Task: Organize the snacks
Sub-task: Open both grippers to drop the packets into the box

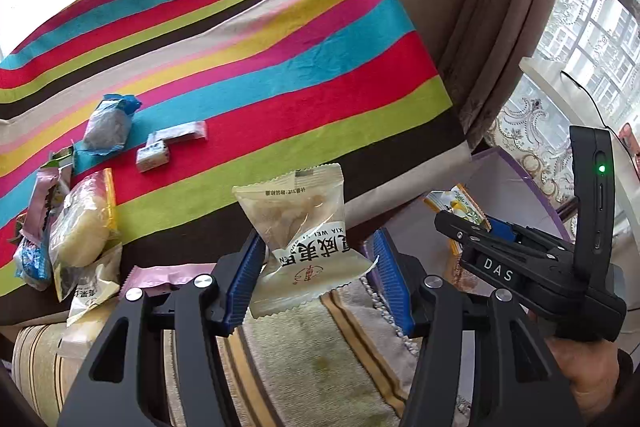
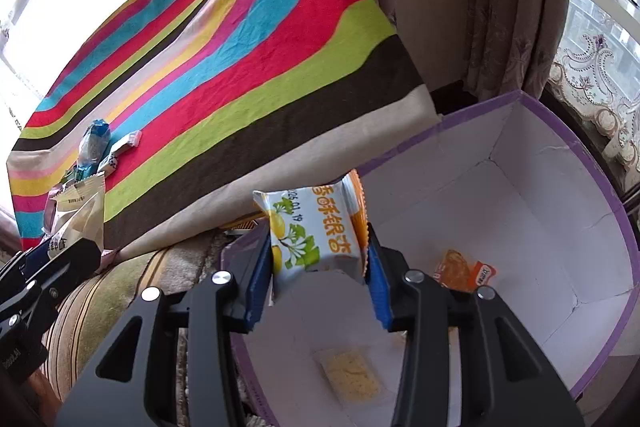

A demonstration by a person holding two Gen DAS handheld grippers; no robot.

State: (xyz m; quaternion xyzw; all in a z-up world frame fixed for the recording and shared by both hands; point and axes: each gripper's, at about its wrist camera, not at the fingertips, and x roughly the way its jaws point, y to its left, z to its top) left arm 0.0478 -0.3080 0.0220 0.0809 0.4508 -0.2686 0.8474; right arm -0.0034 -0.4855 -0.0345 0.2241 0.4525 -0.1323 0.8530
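My left gripper [image 1: 316,267] is shut on a beige snack packet with Chinese print [image 1: 298,227], held upright above the striped cushion edge. My right gripper [image 2: 318,267] is shut on a white-and-orange snack packet with a ginkgo picture [image 2: 312,231], held over the white box with purple rim [image 2: 540,227]. In the left wrist view the right gripper [image 1: 472,227] shows at right over the box [image 1: 504,171]. Inside the box lie an orange packet [image 2: 460,271] and a pale yellow cracker packet [image 2: 352,375]. Several snacks [image 1: 84,227] lie on the striped cloth [image 1: 280,67] at left.
A blue-wrapped snack [image 1: 108,125] and a small white packet [image 1: 152,155] lie further back on the cloth. Curtains [image 1: 460,7] hang behind, with a lace curtain and window at right. A striped sofa cushion [image 1: 320,367] lies below the grippers.
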